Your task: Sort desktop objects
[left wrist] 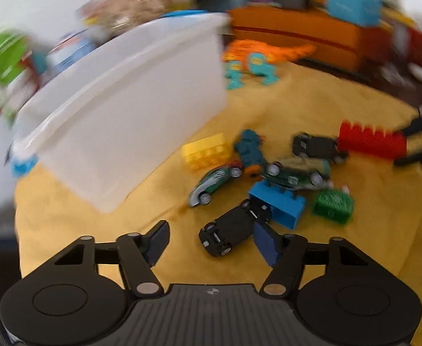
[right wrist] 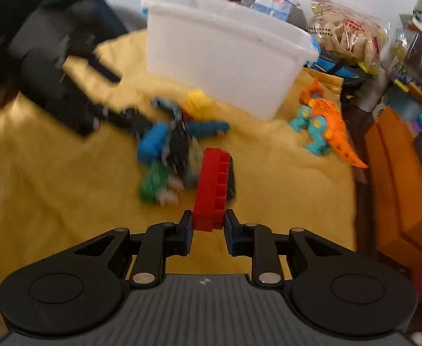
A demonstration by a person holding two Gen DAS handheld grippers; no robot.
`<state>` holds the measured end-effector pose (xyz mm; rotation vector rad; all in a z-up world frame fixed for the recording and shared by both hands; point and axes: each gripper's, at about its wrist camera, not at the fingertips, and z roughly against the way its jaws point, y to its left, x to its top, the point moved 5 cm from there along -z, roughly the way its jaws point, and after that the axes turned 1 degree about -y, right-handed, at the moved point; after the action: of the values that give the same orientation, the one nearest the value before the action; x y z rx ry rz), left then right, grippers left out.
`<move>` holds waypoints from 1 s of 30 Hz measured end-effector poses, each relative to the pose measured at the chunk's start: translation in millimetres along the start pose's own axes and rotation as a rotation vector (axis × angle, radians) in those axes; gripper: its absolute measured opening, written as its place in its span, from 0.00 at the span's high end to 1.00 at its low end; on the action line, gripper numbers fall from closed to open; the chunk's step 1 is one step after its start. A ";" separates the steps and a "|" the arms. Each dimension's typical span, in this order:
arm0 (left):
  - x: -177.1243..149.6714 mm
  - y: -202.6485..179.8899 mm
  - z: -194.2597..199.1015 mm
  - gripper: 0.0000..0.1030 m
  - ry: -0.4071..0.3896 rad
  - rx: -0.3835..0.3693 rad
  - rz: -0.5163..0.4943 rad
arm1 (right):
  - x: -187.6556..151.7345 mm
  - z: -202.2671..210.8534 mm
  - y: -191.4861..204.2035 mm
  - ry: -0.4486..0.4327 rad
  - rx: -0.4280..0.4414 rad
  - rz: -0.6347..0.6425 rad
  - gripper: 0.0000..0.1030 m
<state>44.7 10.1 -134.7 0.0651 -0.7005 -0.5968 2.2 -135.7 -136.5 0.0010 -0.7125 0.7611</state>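
The right gripper (right wrist: 208,232) has its jaws closed narrow on the near end of a long red brick (right wrist: 212,187), the 2 blue pads (right wrist: 186,230) pressing its sides. The brick stretches away from the fingers toward a heap of toys on the yellow cloth (right wrist: 52,173). From the left wrist view the same red brick (left wrist: 370,141) lies at the far right of the heap, with dark fingers reaching it from the right edge.

The left gripper (left wrist: 211,240) has its jaws spread wide and holds nothing. Its right pad (left wrist: 265,242) sits just beside an overturned black toy car (left wrist: 234,230), perhaps touching it; motion blur makes that hard to judge. Around the car lie a blue brick (left wrist: 283,204), a green brick (left wrist: 333,206), a yellow brick (left wrist: 206,151), a green and white toy car (left wrist: 213,180), a dark green toy car (left wrist: 294,173) and another black car (left wrist: 317,145) next to the red brick.

A white plastic bin (left wrist: 130,109) stands on the cloth left of the heap, near the yellow brick. An orange and teal dinosaur (right wrist: 323,124) stands apart, to the right of the bin in the right wrist view.
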 end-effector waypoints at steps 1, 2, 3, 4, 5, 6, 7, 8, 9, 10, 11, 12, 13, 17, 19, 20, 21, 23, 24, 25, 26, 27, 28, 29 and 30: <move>1.4 -1.8 -1.5 0.43 -0.002 -0.027 -0.043 | -5.1 2.7 -1.7 0.015 -0.015 0.000 0.75; 2.7 -4.1 -2.8 0.45 -0.010 -0.048 -0.077 | -10.4 4.9 -3.5 0.029 -0.027 -0.010 0.75; 3.9 -7.3 -4.4 0.46 -0.023 -0.077 -0.112 | -15.5 6.3 -4.9 0.041 -0.036 -0.027 0.75; 4.3 -10.6 -7.0 0.49 -0.029 -0.103 -0.140 | -19.3 6.8 -5.5 0.050 -0.042 -0.046 0.75; 4.0 -15.2 -11.6 0.52 -0.019 -0.121 -0.173 | -22.1 6.6 -5.2 0.058 -0.046 -0.064 0.75; 2.5 -21.0 -16.5 0.54 -0.004 -0.133 -0.212 | -23.8 6.4 -3.6 0.062 -0.045 -0.081 0.75; 0.2 -26.7 -20.6 0.56 0.003 -0.133 -0.251 | -24.0 7.1 -1.8 0.058 -0.039 -0.095 0.74; -0.7 -30.7 -20.7 0.63 -0.017 -0.132 -0.277 | -22.8 8.9 0.8 0.048 -0.029 -0.106 0.74; -0.7 -31.5 -20.3 0.67 -0.021 -0.149 -0.266 | -20.9 10.9 4.1 0.037 -0.019 -0.111 0.74; -0.2 -30.5 -19.7 0.69 -0.018 -0.166 -0.235 | -19.1 12.9 7.0 0.025 -0.011 -0.109 0.74; -0.4 -29.4 -18.2 0.69 -0.015 -0.179 -0.199 | -17.2 15.0 9.7 0.013 -0.005 -0.100 0.74; -2.0 -28.4 -16.8 0.69 -0.005 -0.186 -0.161 | -15.0 17.1 12.1 0.000 -0.002 -0.091 0.74; -3.7 -27.4 -15.4 0.69 0.004 -0.185 -0.128 | -13.0 18.9 13.4 -0.013 0.003 -0.087 0.74; -19.8 -20.0 2.1 0.69 0.066 -0.222 0.122 | -5.1 29.2 10.2 -0.090 0.080 -0.151 0.70; -32.5 -23.4 17.0 0.69 0.097 -0.288 0.267 | -0.8 30.6 7.4 -0.117 0.121 -0.190 0.63; -38.0 -28.4 23.0 0.70 0.107 -0.303 0.299 | 1.5 28.7 6.4 -0.121 0.134 -0.202 0.62; -44.1 -34.5 29.3 0.70 0.116 -0.309 0.319 | 4.0 25.9 6.2 -0.124 0.141 -0.207 0.61; -53.5 -44.5 38.9 0.70 0.125 -0.319 0.349 | 10.7 18.4 9.1 -0.136 0.148 -0.194 0.61; -56.0 -47.6 42.0 0.70 0.124 -0.318 0.360 | 15.2 14.0 12.0 -0.147 0.151 -0.185 0.61; -57.0 -48.6 42.4 0.70 0.118 -0.308 0.362 | 20.6 9.3 15.0 -0.158 0.152 -0.175 0.61; -58.0 -47.9 41.2 0.70 0.113 -0.298 0.369 | 26.7 4.0 18.0 -0.166 0.152 -0.164 0.61; -59.0 -44.8 39.0 0.70 0.115 -0.293 0.385 | 33.2 -1.8 21.6 -0.175 0.149 -0.148 0.62; -59.7 -40.8 35.3 0.70 0.119 -0.288 0.401 | 39.7 -8.4 25.1 -0.184 0.141 -0.129 0.62; -59.5 -36.3 32.4 0.70 0.119 -0.283 0.407 | 45.2 -15.6 28.1 -0.191 0.132 -0.105 0.62; -58.8 -31.7 29.0 0.70 0.118 -0.277 0.407 | 49.8 -22.9 31.4 -0.192 0.122 -0.074 0.64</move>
<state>-24.6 19.4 -154.8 -0.2924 -0.4922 -0.2908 21.0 -75.6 -132.4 0.2129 -0.8429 0.7389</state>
